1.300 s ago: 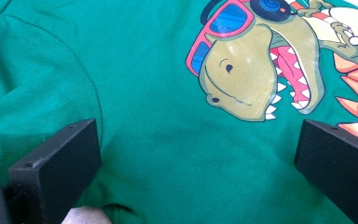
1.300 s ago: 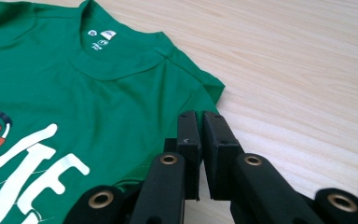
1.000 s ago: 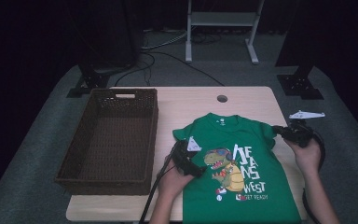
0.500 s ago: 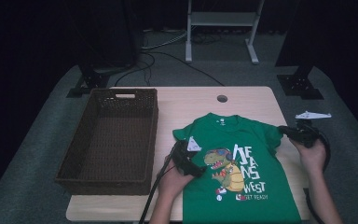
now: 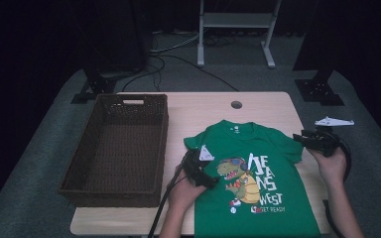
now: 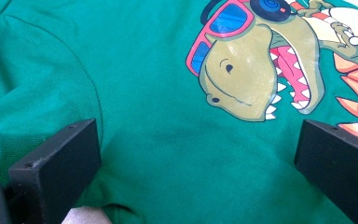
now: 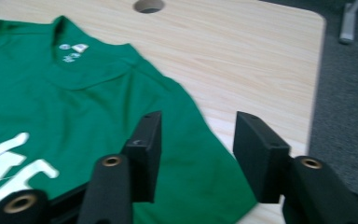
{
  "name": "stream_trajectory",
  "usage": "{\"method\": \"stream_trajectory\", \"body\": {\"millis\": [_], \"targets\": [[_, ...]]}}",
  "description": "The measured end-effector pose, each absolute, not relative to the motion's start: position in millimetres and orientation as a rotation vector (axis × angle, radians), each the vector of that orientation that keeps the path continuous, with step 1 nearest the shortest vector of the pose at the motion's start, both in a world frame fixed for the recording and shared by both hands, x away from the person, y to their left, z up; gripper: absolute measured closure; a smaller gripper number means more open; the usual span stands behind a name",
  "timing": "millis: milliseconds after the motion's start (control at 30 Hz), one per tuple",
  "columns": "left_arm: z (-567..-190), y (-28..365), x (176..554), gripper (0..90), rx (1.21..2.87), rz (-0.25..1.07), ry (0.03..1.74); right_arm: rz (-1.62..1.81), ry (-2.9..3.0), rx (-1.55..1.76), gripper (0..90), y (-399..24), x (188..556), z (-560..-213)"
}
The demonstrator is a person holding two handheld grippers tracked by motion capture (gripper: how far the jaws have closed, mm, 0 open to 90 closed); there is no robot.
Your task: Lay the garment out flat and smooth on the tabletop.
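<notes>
From above, my green cotton T-shirt (image 5: 258, 168) lies flat at the wooden table's (image 5: 218, 106) near right corner, beside a woven basket (image 5: 116, 148).

My left gripper (image 6: 196, 163) rests spread wide on its knit (dinosaur print glossy).

My right gripper (image 7: 198, 154) has just been opening over the sleeve hem, nothing pinched.

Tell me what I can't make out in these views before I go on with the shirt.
- Shirt hem: cut off by the bottom edge of the high view.
- Neck label: print too small and blurred in the right gripper view.
- Left sleeve: partly hidden under the left gripper in the high view.
- Basket near wall: its inner face is turned away from the high view.
- Right gripper: jaws have just been opening over the sleeve; pad contact unclear.
</notes>
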State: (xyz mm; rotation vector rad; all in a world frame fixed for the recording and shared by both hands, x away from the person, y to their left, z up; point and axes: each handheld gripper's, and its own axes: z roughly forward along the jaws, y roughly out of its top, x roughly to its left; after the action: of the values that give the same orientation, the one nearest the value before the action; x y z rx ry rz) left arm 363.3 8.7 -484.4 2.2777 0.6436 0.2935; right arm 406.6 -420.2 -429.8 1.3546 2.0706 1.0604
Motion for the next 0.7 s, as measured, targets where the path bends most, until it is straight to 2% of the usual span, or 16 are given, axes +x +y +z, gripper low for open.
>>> {"method": "stream_trajectory", "body": {"millis": [133,167,200,333,567,700], "targets": [[-484.3,8.7,363.3,0.0,2.278,0.293,0.643,1.088,2.114,1.313,35.0,-405.4,403.6,-424.5],[-484.4,8.7,363.3,0.0,2.278,0.293,0.643,1.088,2.114,1.313,35.0,-405.4,403.6,-424.5],[-484.4,8.6,363.3,0.0,2.277,0.293,0.644,1.092,2.13,1.296,29.9,-399.9,402.4,-422.5],[-484.4,8.7,363.3,0.0,2.277,0.293,0.644,1.125,2.16,1.276,25.0,-392.1,399.2,-420.5],[-484.4,8.7,363.4,0.0,2.278,0.293,0.643,1.132,2.203,1.218,8.8,-373.6,391.2,-420.2],[-484.4,8.7,363.3,0.0,2.278,0.293,0.643,1.096,2.252,1.192,4.6,-363.9,386.7,-427.8]]}}
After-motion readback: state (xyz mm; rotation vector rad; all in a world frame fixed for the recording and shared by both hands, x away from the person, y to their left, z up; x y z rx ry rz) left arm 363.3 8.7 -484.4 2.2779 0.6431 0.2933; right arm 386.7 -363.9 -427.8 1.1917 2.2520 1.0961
